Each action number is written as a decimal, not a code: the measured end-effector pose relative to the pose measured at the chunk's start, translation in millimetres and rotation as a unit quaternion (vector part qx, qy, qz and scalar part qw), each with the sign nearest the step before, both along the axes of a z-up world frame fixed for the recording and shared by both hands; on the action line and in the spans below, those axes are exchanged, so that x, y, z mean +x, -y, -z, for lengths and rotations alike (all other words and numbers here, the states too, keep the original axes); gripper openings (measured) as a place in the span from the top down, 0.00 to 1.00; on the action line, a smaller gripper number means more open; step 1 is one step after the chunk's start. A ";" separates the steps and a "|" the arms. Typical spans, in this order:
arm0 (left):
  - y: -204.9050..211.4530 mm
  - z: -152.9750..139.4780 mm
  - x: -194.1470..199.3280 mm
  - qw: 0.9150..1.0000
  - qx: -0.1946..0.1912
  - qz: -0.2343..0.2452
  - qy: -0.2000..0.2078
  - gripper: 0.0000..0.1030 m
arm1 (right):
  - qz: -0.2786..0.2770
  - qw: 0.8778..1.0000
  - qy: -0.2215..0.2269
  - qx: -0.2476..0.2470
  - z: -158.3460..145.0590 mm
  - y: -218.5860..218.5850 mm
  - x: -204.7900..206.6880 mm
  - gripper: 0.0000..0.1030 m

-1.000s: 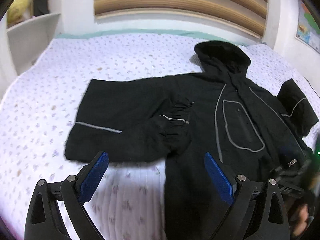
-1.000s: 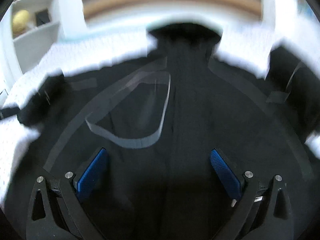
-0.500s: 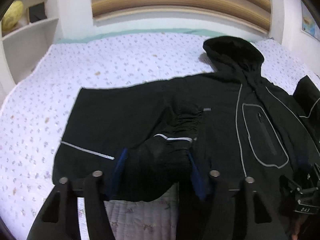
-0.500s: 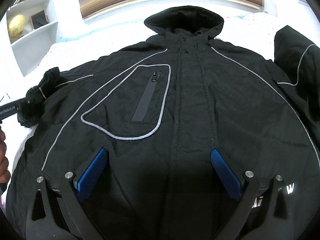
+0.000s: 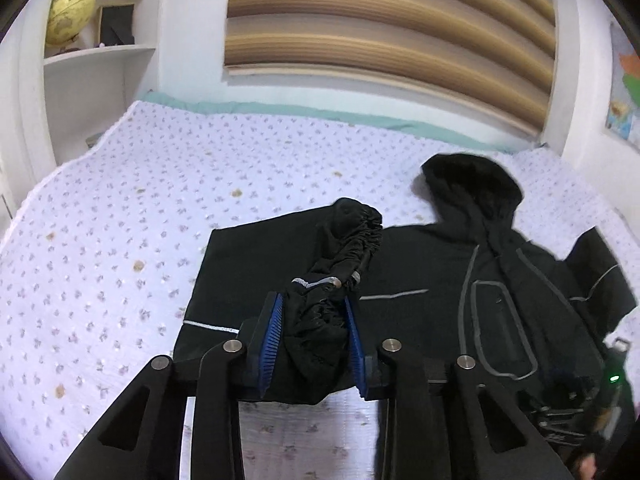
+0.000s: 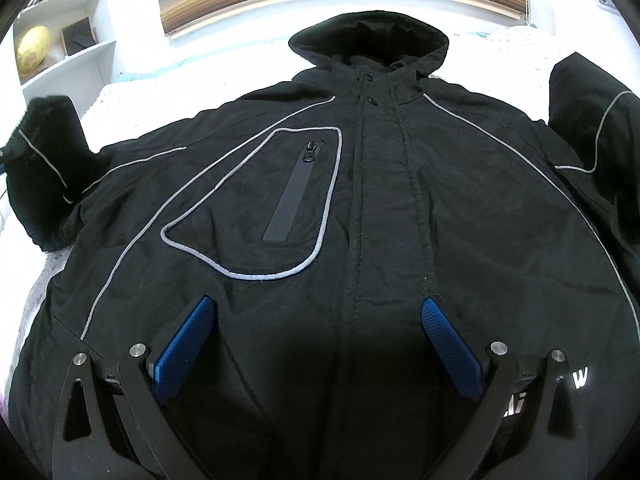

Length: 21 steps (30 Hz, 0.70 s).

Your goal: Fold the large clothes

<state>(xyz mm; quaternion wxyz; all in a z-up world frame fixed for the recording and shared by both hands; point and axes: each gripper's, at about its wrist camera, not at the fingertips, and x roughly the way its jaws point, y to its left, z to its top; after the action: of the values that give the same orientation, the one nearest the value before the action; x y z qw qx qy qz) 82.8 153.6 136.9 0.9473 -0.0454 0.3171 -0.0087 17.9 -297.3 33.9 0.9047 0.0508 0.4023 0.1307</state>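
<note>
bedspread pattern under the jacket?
White quilted bedspread with small scattered purple-grey floral specks; clearest in the left wrist view.

The jacket [image 6: 384,216] is black with thin grey piping and white letters near its hem. The bedspread [image 5: 120,240] is pale lilac, dotted with small flowers, edged by a teal sheet [image 5: 280,110]. The pads [image 6: 450,346] are blue, the globe [image 5: 70,14] yellow.
</note>
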 end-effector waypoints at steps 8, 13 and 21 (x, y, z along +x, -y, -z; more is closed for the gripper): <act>41.4 -32.4 -8.8 0.997 -0.037 0.062 0.024 0.73 | 0.000 1.000 0.000 0.001 -0.1 0.0 0.0 0.00; 92.0 -38.6 4.8 0.993 -0.050 0.106 0.018 0.73 | 0.002 1.000 0.002 0.010 0.1 3.7 -1.6 0.00; 181.5 -9.1 31.5 0.979 -0.068 0.189 -0.029 0.73 | 0.054 0.997 0.028 0.051 -35.6 42.7 -20.6 0.00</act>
<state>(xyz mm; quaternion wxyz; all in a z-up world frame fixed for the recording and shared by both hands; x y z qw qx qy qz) 114.3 -27.9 146.0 0.9136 -0.0491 0.3461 -0.2078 -2.7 -339.9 69.4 0.9177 0.1146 0.3662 0.1028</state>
